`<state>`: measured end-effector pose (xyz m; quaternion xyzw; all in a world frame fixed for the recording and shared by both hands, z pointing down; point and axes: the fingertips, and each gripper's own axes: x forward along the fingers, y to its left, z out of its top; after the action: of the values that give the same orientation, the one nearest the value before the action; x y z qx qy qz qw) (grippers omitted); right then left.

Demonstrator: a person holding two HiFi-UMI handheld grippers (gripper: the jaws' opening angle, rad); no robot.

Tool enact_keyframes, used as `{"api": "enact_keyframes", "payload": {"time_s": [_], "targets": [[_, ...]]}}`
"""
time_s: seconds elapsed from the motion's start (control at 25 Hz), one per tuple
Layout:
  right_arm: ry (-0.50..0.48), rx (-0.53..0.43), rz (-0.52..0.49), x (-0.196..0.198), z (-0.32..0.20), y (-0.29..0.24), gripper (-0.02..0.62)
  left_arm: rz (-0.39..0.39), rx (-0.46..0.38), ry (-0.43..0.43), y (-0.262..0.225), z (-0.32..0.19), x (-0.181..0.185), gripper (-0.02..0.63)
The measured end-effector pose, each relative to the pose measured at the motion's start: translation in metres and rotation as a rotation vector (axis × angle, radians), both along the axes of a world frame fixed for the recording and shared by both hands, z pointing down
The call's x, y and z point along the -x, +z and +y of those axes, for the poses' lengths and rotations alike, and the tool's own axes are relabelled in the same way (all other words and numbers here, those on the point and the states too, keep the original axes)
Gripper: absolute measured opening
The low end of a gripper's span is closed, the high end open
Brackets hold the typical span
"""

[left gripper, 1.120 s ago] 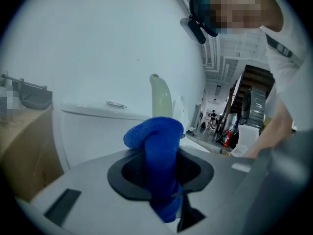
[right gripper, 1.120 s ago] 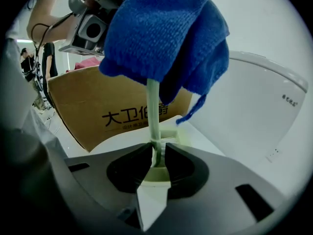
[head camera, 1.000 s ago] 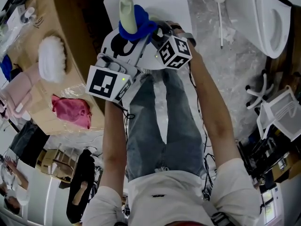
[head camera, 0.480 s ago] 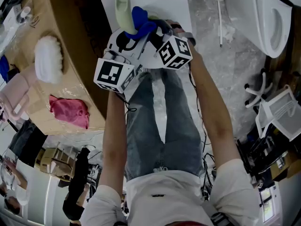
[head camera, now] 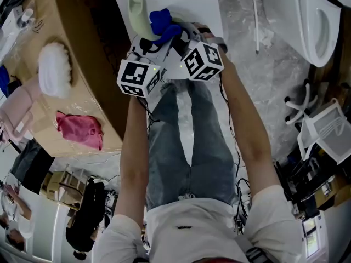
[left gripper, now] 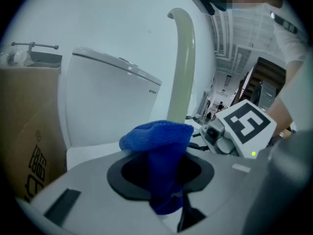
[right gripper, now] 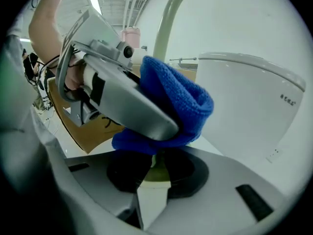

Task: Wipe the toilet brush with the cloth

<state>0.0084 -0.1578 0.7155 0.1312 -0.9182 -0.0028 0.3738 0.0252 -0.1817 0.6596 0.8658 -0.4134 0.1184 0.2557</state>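
- The right gripper (right gripper: 155, 174) clamps the toilet brush (right gripper: 168, 18) low on its pale handle, which rises in front of a white toilet (left gripper: 107, 106).
- The left gripper (left gripper: 164, 180) pinches the blue cloth (left gripper: 155, 136) — bunched against that handle.

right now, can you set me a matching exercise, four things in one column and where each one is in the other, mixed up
Things:
1. blue cloth
2. toilet brush
3. pink cloth
4. toilet

Places:
A. lying on the cardboard box
B. standing on the floor, upper right of the head view
C. in the fingers of the left gripper
D. in the fingers of the right gripper

Pairs: 1-C, 2-D, 3-A, 4-B
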Motion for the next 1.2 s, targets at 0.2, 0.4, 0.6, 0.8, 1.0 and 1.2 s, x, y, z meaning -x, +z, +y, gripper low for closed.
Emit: {"api": "enact_keyframes", "payload": {"time_s": [0.2, 0.4, 0.6, 0.8, 1.0, 1.2], "targets": [[0.001, -0.005, 0.002, -0.001, 0.000, 0.000, 0.078, -0.011, 0.005, 0.002, 0.007, 0.000, -0.002, 0.130], [0.001, -0.003, 0.006, 0.000, -0.001, 0.001, 0.078, -0.055, 0.016, 0.020, 0.002, -0.001, -0.001, 0.127], [-0.001, 0.010, 0.023, -0.001, 0.000, 0.000, 0.078, -0.053, -0.022, 0.034, -0.028, -0.001, 0.001, 0.122], [0.002, 0.012, 0.039, 0.000, -0.001, 0.000, 0.078, -0.020, -0.095, 0.034, -0.075, -0.006, 0.007, 0.120], [0.008, 0.011, 0.054, 0.000, -0.001, 0.001, 0.078, 0.011, -0.145, 0.034, -0.115, -0.013, 0.012, 0.120], [0.013, 0.003, 0.067, 0.001, -0.001, 0.001, 0.078, 0.036, -0.176, 0.020, -0.147, -0.019, 0.018, 0.128]]}}
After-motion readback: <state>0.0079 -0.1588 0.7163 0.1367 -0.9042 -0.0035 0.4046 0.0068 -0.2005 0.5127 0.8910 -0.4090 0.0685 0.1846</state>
